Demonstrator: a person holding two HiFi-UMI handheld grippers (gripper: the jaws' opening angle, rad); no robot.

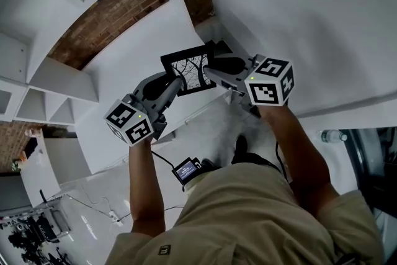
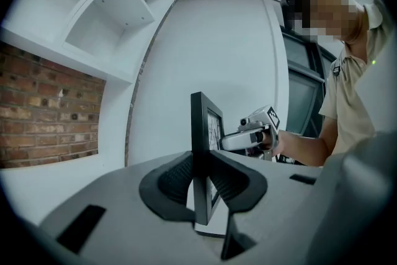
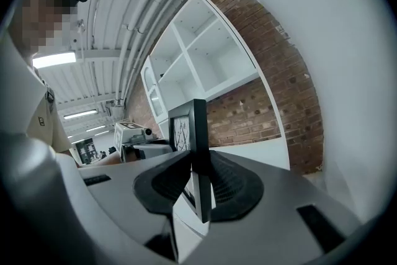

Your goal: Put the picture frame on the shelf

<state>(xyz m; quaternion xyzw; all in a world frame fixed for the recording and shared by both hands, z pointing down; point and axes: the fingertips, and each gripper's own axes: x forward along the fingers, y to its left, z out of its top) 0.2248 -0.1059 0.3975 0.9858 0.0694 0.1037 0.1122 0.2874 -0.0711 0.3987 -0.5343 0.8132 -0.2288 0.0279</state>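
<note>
— Whereabouts of the picture frame (image 1: 189, 69)?

— Up in the air in front of the chest, face toward the head camera, branch drawing on show. Pinched from both sides: left claw (image 2: 200, 183) clenched on one side rail, right claw (image 3: 200, 182) clenched on the opposite rail, pads flat against the black moulding. Touching nothing else. Not yet on the shelf (image 1: 62, 80), off to the left against the brick wall (image 1: 118, 9).

— Likely feel in the grip?

— Probably light and stiff, with no sag between the two holds. Smooth moulding, so likely slippery under the pads. Probably glazed, hence fragile: no knocks against a shelf edge.

— Best place to take hold?

— On the side rails, as now; on the moulding only, never on the pane. Even pressure from both claws, no twisting one against the other. By the look of it, carrying under way, placing to come: set down gently, bottom rail first, then release one side at a time.
</note>
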